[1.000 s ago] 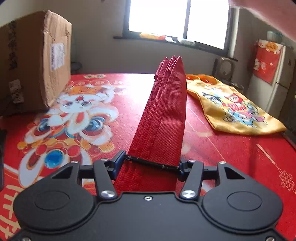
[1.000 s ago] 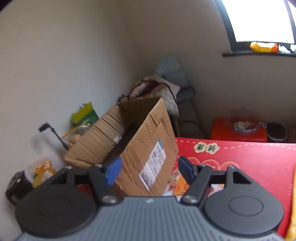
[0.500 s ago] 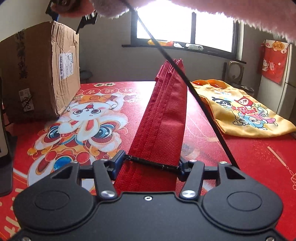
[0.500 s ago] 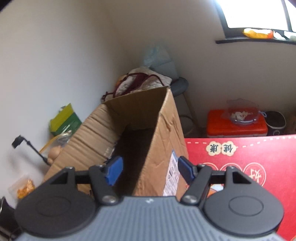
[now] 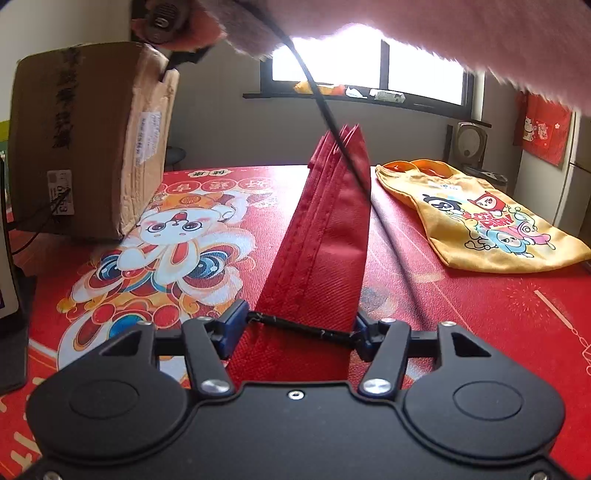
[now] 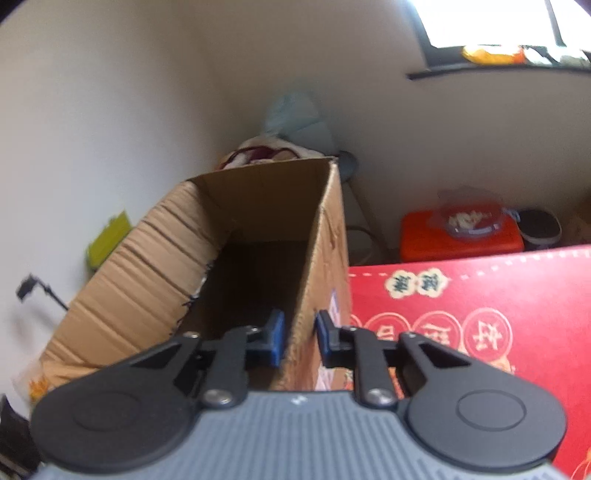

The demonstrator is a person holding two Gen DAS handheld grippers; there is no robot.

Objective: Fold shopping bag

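Changed over the last second: the right gripper (image 6: 299, 338) has swung from aiming at the wall above the box (image 6: 258, 258) to sitting right on it, and its fingers, wide apart a second ago, have narrowed onto the box's near wall. The left view rose a bit; a pink sleeve (image 5: 443, 33) and a black cable (image 5: 332, 125) now cross the top of it. The red bag (image 5: 328, 229) has not moved in the left gripper (image 5: 299, 326).

Judgement: the bag is already pleated into a narrow multi-layer strip, so folding looks largely done; the right hand seems to be steadying or shifting the box, possibly to drop the strip in. Cannot settle that from here.

Left gripper: fingers well apart, the strip passing between them, blue pads at either edge; an elastic band spans the tips across the cloth. It does seem to pinch the strip widthwise and hold it up off the table (image 5: 461, 314).

Right gripper: nearly closed, a narrow gap with the cardboard wall edge in it; firm clamp or just straddling, not certain, looks like a clamp.

The yellow bag (image 5: 476, 218) lies flat on the table to the right, apart from the red strip.
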